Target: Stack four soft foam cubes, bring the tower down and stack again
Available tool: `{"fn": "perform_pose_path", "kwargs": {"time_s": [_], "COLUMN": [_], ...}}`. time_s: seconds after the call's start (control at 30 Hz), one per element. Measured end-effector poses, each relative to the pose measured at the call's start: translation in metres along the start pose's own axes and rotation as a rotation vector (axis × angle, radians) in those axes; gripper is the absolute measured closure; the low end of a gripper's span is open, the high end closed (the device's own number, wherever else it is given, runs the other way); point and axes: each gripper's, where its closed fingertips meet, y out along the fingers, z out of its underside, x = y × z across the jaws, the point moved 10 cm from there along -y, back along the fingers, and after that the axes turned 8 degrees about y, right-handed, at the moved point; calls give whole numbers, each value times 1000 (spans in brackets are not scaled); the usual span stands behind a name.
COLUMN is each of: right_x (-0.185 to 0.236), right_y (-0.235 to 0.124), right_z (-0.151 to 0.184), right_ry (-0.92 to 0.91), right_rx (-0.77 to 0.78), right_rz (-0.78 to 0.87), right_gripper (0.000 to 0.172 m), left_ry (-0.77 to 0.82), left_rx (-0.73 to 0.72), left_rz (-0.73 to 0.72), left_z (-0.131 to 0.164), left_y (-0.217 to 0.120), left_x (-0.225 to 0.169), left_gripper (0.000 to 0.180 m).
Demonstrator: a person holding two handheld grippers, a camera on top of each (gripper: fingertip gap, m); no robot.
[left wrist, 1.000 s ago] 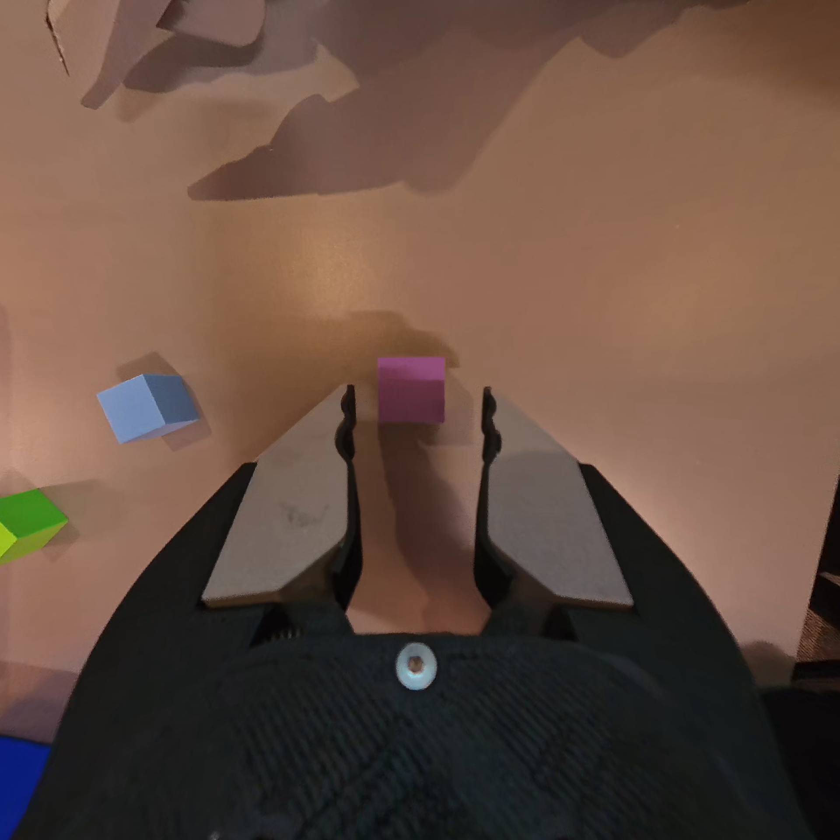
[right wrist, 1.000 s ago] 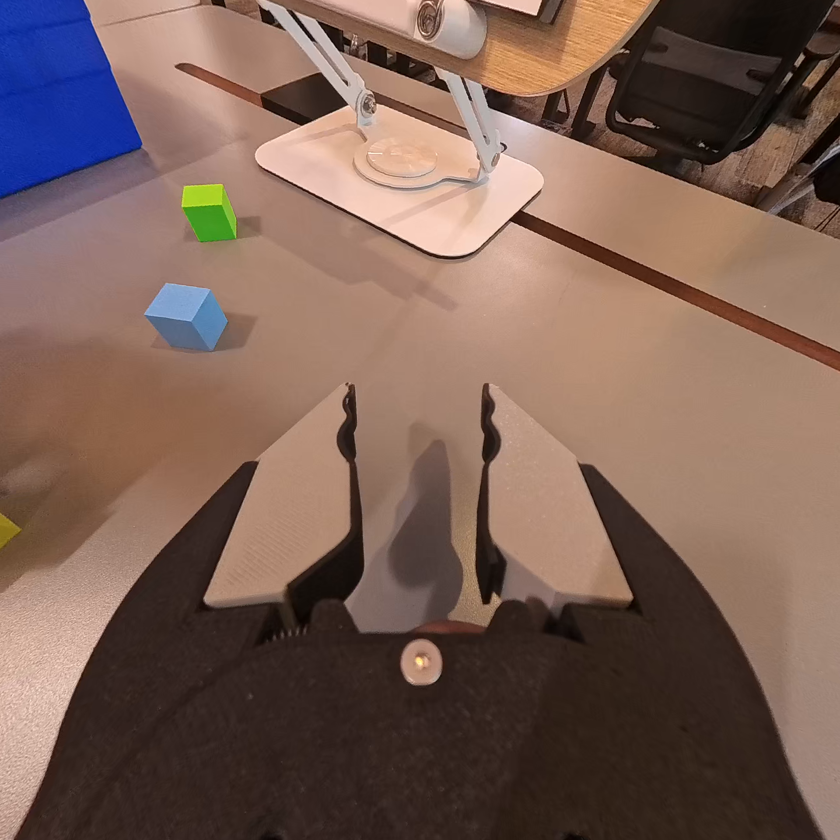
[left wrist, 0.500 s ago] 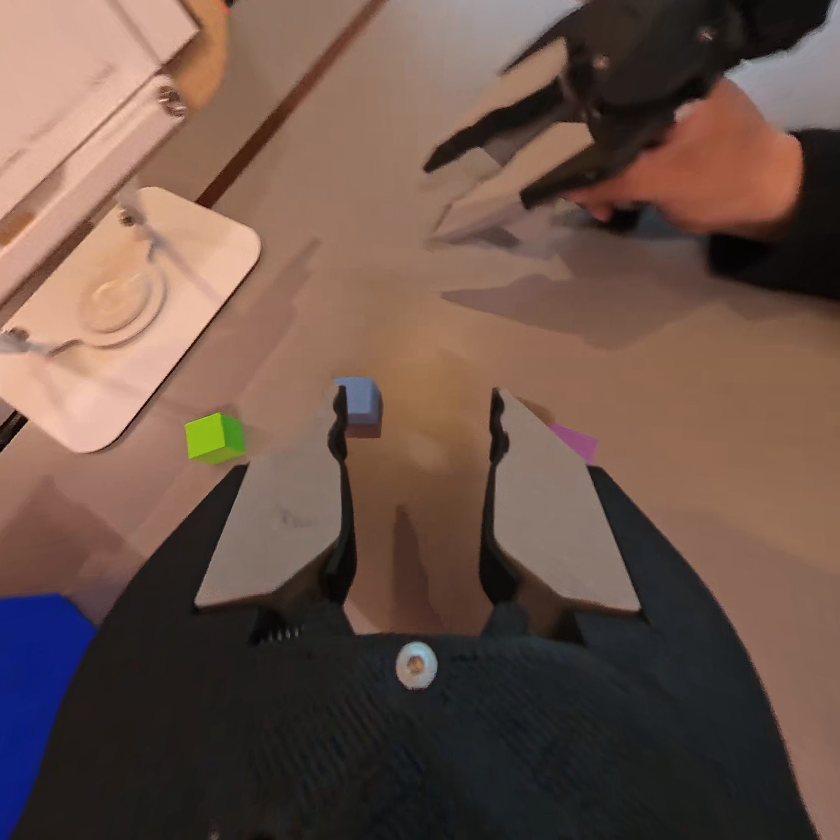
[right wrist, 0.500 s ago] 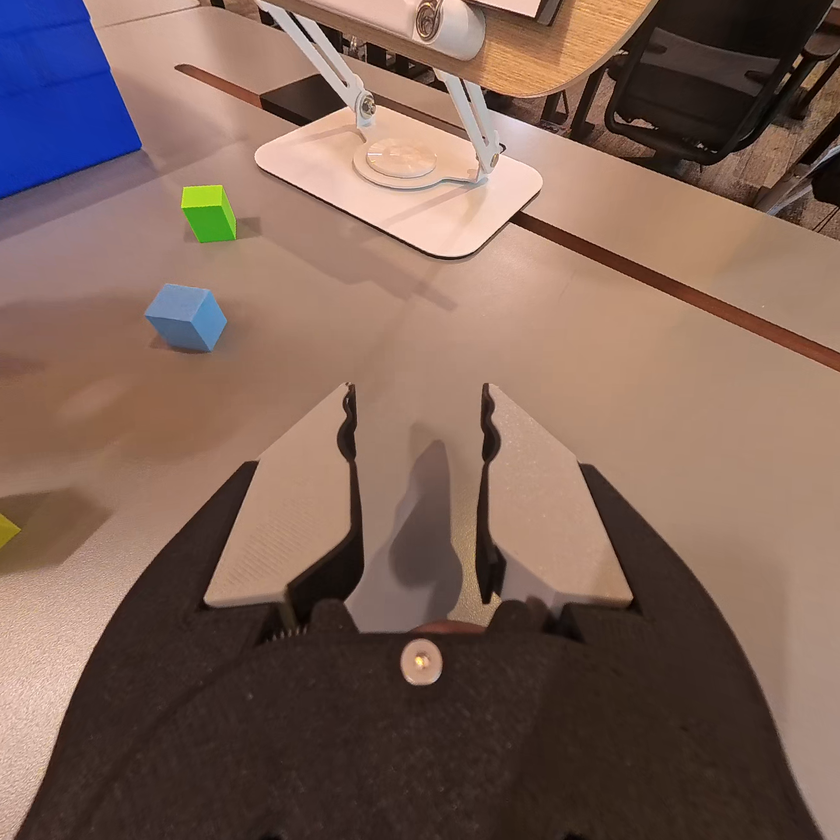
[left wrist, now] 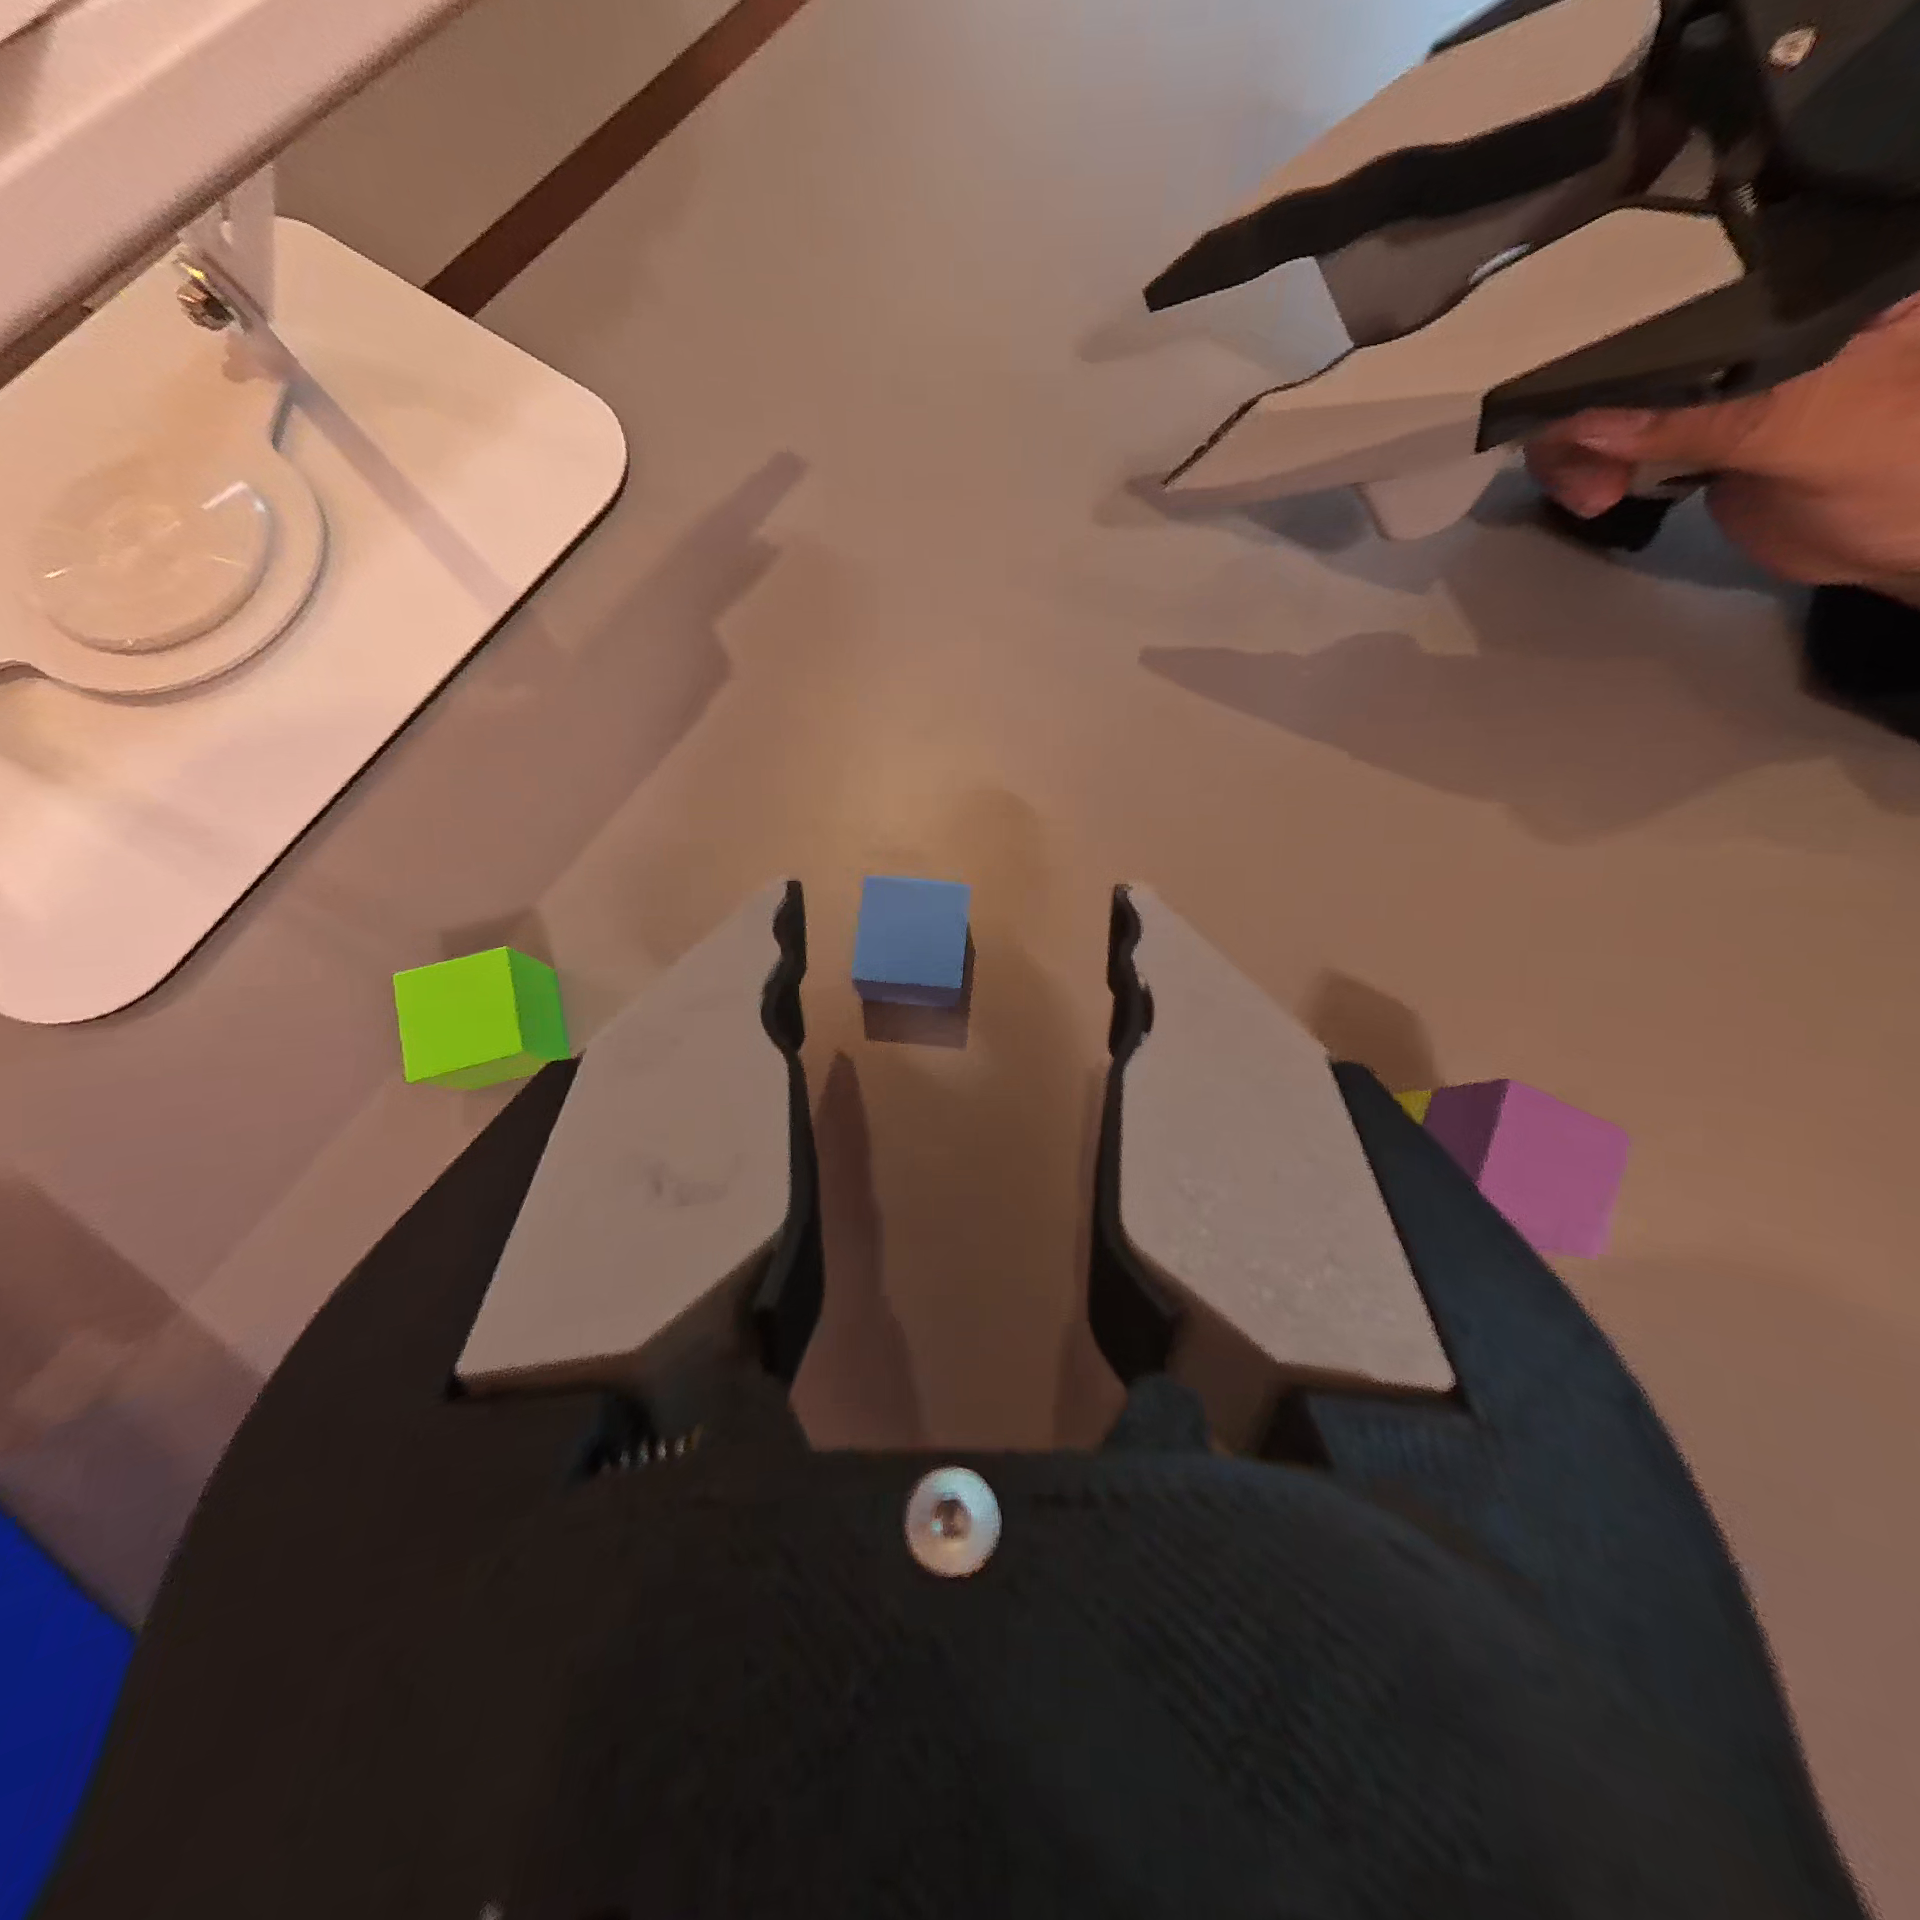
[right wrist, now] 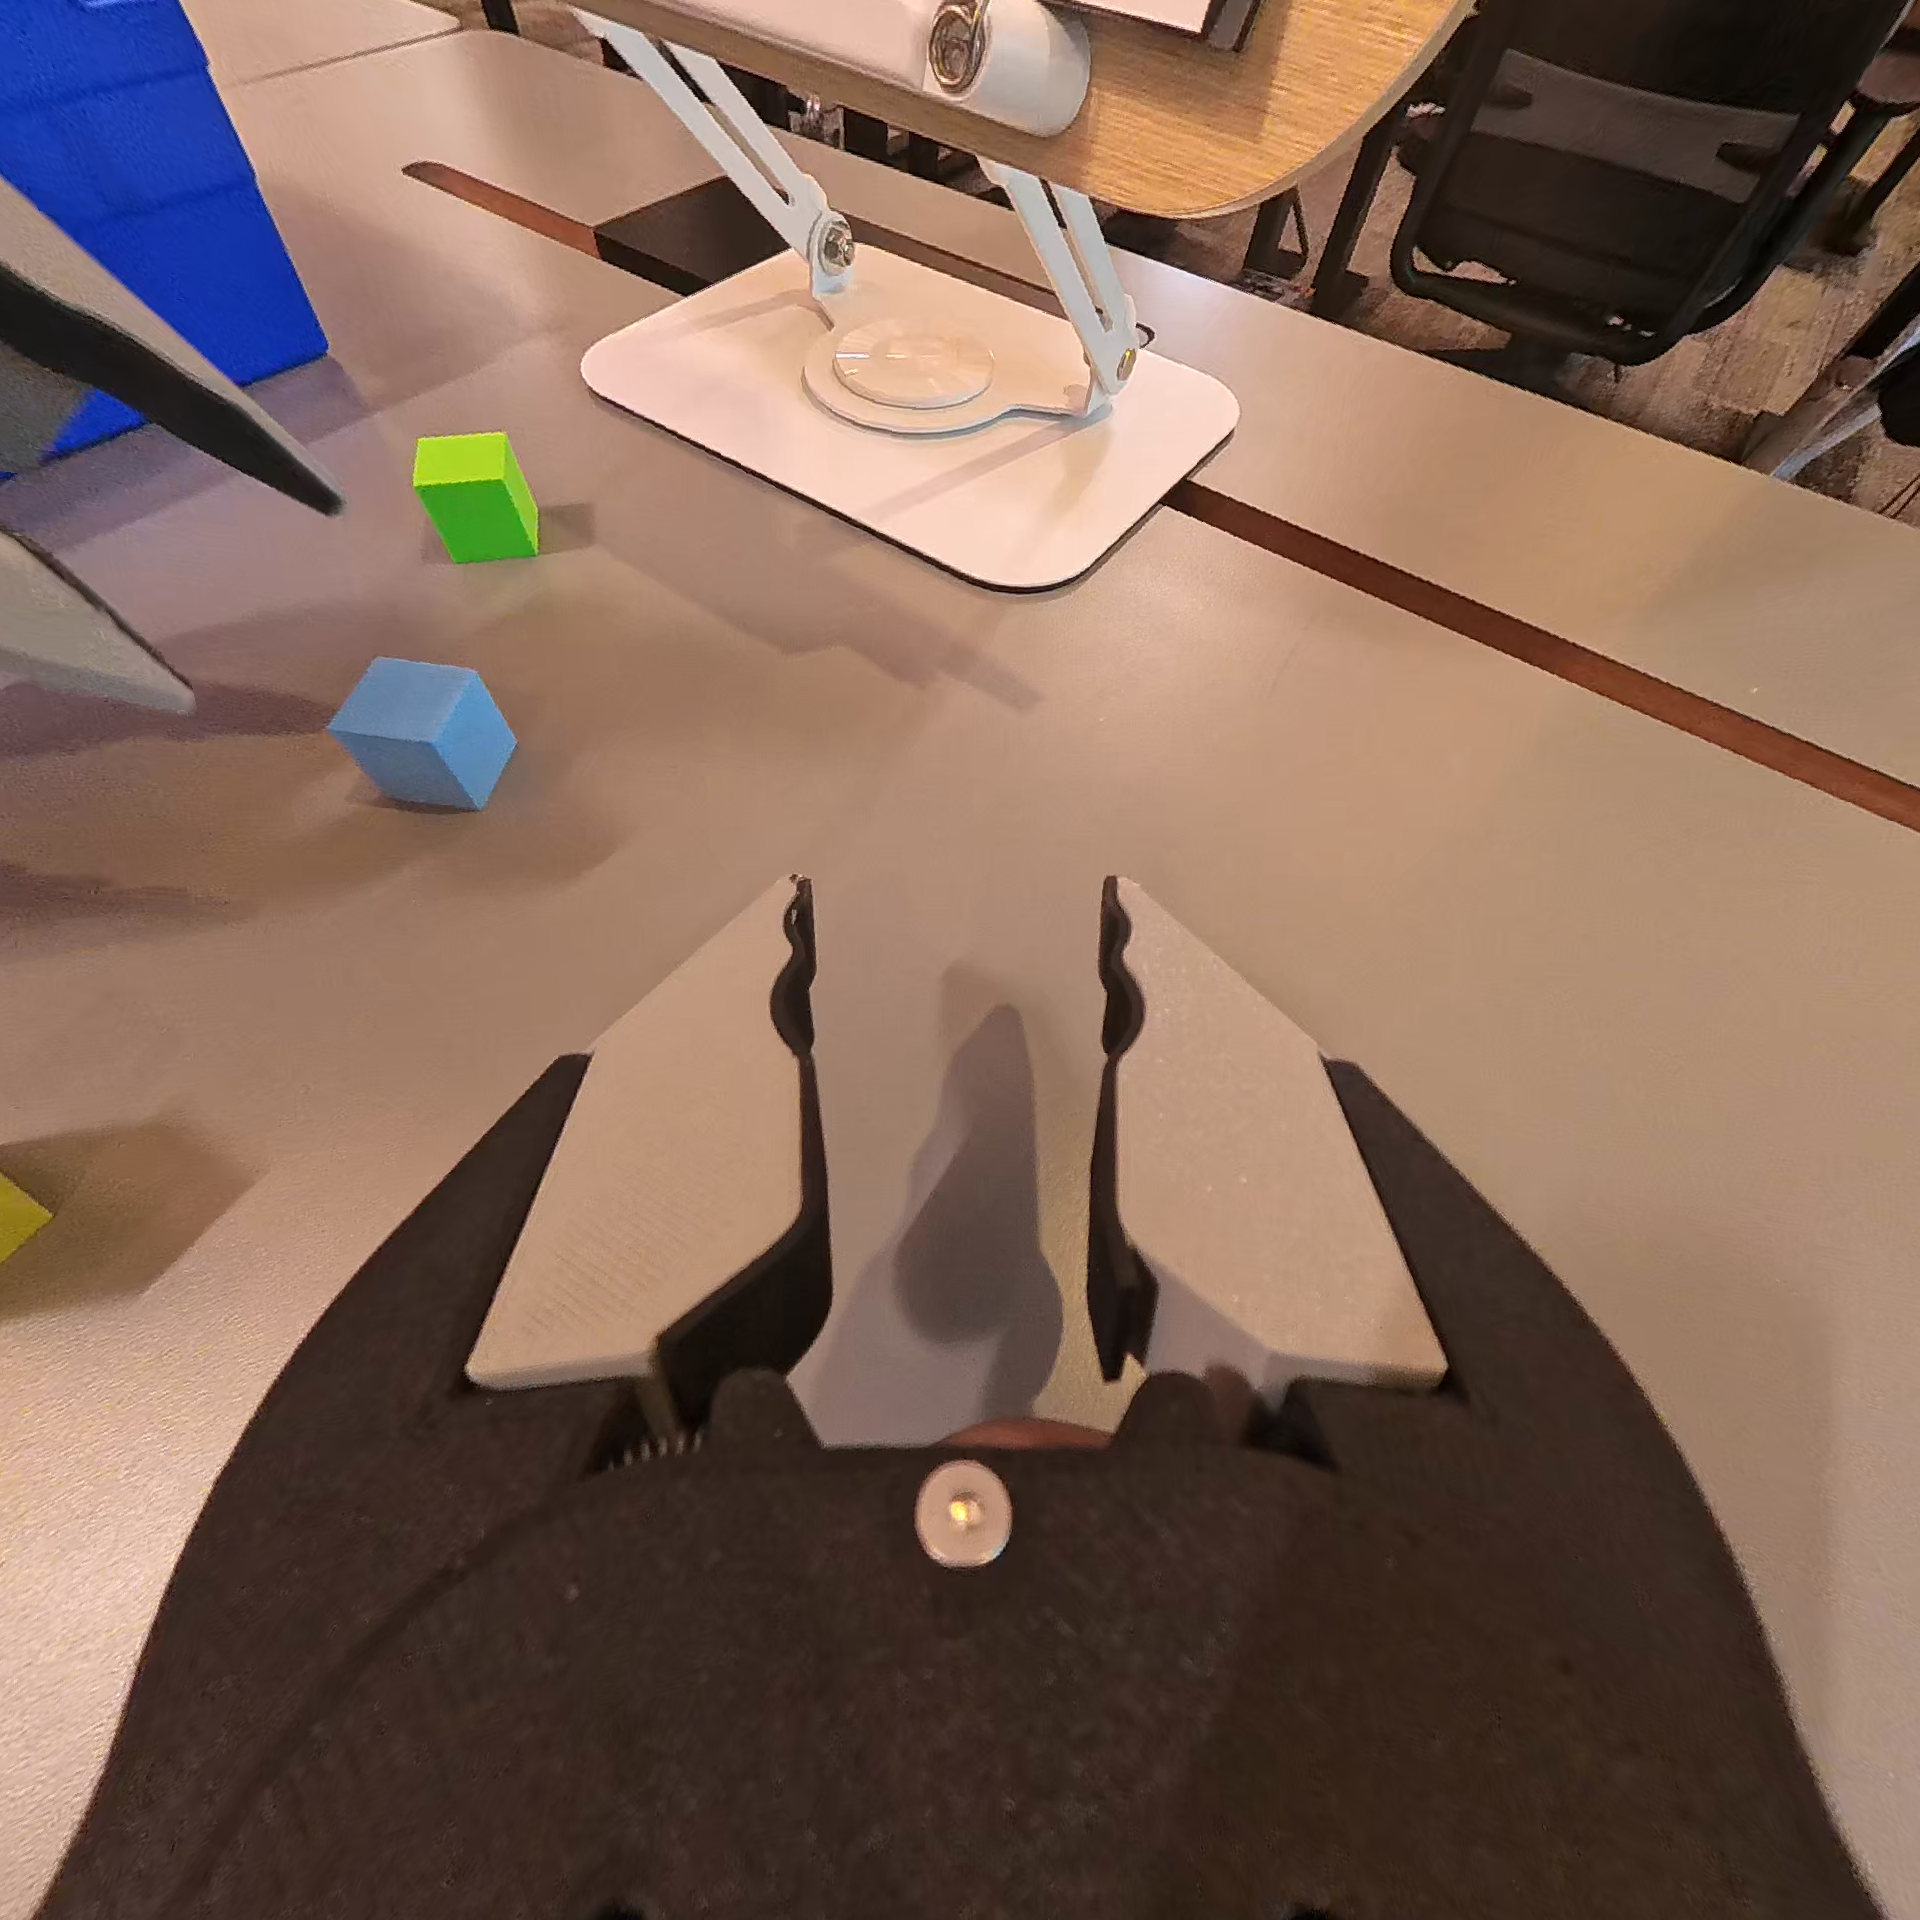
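Between the parted fingers of the left gripper (left wrist: pixel 954 935), nothing held: blue foam cube (left wrist: pixel 910 943), untouched on the table (left wrist: pixel 935 644). Advisable: centre, lower, then squeeze gently. Right gripper (right wrist: pixel 956 935) open, empty.

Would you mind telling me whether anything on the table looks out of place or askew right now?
No tower stands: the cubes lie scattered on the table. The blue cube and green cube sit apart, turned at different angles; the purple cube lies off alone, a yellow one near it. Nothing looks damaged.
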Motion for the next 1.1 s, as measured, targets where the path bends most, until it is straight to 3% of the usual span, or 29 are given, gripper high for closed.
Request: {"fn": "perform_pose_path", "kwargs": {"time_s": [0.2, 0.73, 0.83, 1.1], "right_x": [0, 0, 0, 0], "right_y": [0, 0, 0, 0], "right_z": [0, 0, 0, 0], "right_ry": [-3, 2, 3, 2], "right_rx": [1, -2, -4, -3], "right_rz": [-1, -1, 0, 0], "right_gripper": [119, 119, 119, 119], "left_ry": [7, 42, 60, 59], "left_rx": [65, 164, 181, 147], "left_rz": [52, 33, 30, 13], "left_z": [7, 17, 19, 22], "left_y": [13, 36, 39, 40], "left_x": [5, 6, 5, 4], "left_gripper": [120, 133, 154, 155]}}
